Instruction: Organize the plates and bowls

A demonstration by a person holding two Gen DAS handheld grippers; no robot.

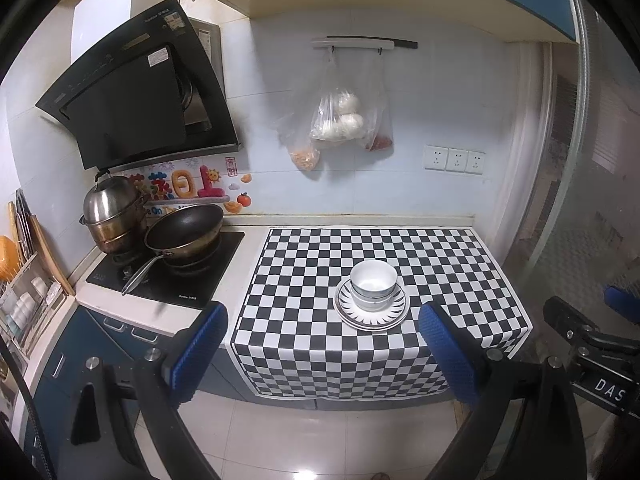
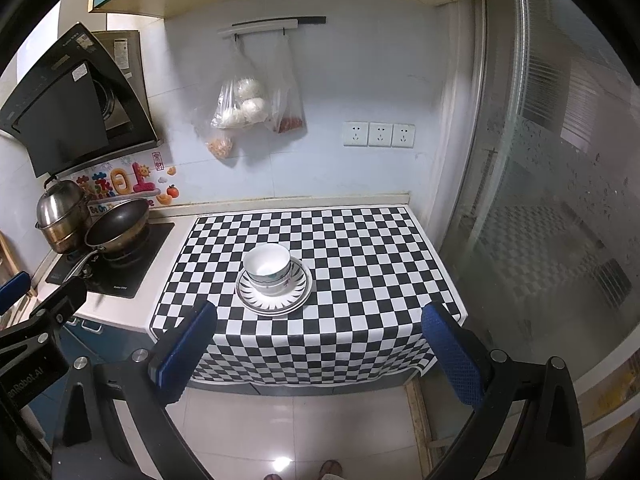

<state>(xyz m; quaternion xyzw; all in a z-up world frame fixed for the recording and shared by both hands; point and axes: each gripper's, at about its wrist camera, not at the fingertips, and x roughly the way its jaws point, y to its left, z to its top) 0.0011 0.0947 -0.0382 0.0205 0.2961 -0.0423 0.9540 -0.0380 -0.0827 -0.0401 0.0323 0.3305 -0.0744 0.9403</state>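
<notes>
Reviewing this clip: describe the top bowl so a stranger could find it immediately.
Start at the checkered cloth covering the counter right of the stove. Near its middle sits a stack of plates with nested bowls on them. The top bowl is plain white inside and sits highest in the stack.

Our counter (image 1: pixel 168 312) and its load

We see a checkered cloth (image 1: pixel 420 256) covering it; plates (image 1: pixel 372 312) rest on the cloth, and a cooktop (image 1: pixel 192 276) sits beside.
</notes>
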